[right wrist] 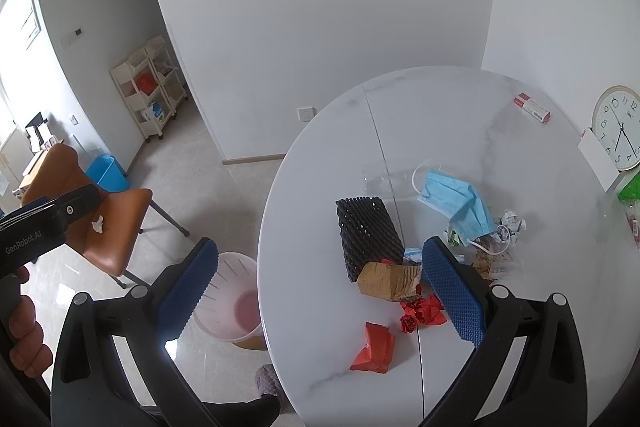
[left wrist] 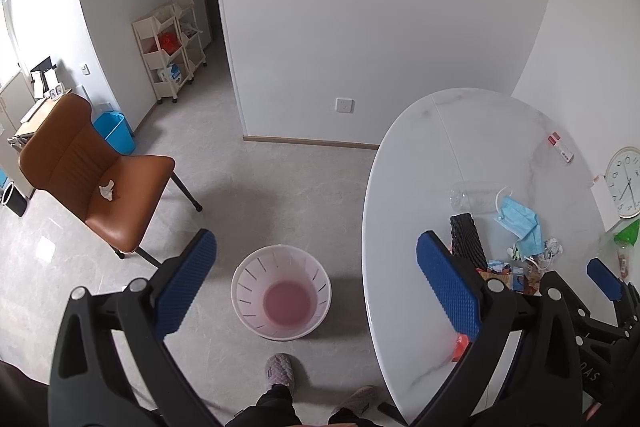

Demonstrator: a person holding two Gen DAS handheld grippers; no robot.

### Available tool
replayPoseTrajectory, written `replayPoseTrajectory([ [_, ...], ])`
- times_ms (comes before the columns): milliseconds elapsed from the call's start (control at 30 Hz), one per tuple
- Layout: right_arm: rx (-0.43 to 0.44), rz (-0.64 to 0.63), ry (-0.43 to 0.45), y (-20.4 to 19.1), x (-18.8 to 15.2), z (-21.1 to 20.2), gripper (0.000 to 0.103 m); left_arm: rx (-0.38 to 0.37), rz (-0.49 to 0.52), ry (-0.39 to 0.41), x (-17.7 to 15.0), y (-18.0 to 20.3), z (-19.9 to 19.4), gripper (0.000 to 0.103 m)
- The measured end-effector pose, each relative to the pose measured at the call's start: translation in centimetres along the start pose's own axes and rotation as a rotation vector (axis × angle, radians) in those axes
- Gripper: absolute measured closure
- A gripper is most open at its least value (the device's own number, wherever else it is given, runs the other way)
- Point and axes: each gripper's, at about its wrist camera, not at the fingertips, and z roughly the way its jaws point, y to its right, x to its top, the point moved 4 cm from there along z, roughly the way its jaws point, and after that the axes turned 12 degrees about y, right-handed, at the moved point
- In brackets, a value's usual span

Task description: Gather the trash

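Left wrist view: we see the white marble table filling the space to the right of the left gripper, whose blue-padded jaws stand wide apart and hold nothing. To the left of that gripper stands a brown chair with a crumpled white tissue on its seat. Directly between the jaws, on the floor, sits the white trash bin, upright, its bottom pinkish.

In the right wrist view, the right gripper also gapes, gripping nothing. Ahead of it on the table lie a black foam net, a blue face mask, a crumpled brown paper and, nearest, a red wrapper.
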Motion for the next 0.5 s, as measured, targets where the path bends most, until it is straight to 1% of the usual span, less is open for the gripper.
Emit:
replayPoseTrajectory([
  [500, 0.000, 0.001, -0.002, 0.00, 0.03, 0.03, 0.002, -0.002, -0.002, -0.002, -0.13, -0.20, -0.19, 0.007],
])
